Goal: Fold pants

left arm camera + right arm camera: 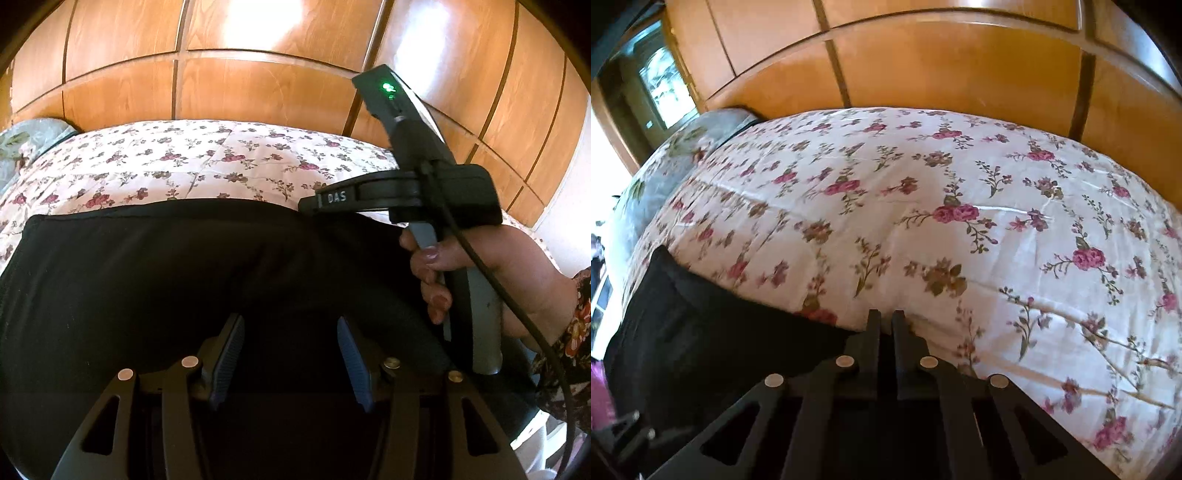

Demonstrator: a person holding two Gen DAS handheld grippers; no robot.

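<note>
Black pants (177,266) lie spread flat on a floral bedspread (192,162). My left gripper (291,356) hovers low over the near part of the pants, open, with bare dark cloth showing between its blue pads (229,354). A hand (480,280) holds my right gripper (308,205), whose tip sits at the pants' far right edge. In the right wrist view the right gripper (886,321) has its fingers drawn together where the black pants (701,343) meet the bedspread (960,221), pinching the cloth's edge.
Wooden wardrobe doors (258,66) stand just behind the bed. A grey-green floral pillow (26,144) lies at the far left. The bedspread stretches uncovered beyond and to the right of the pants. A window (665,81) shows at the left.
</note>
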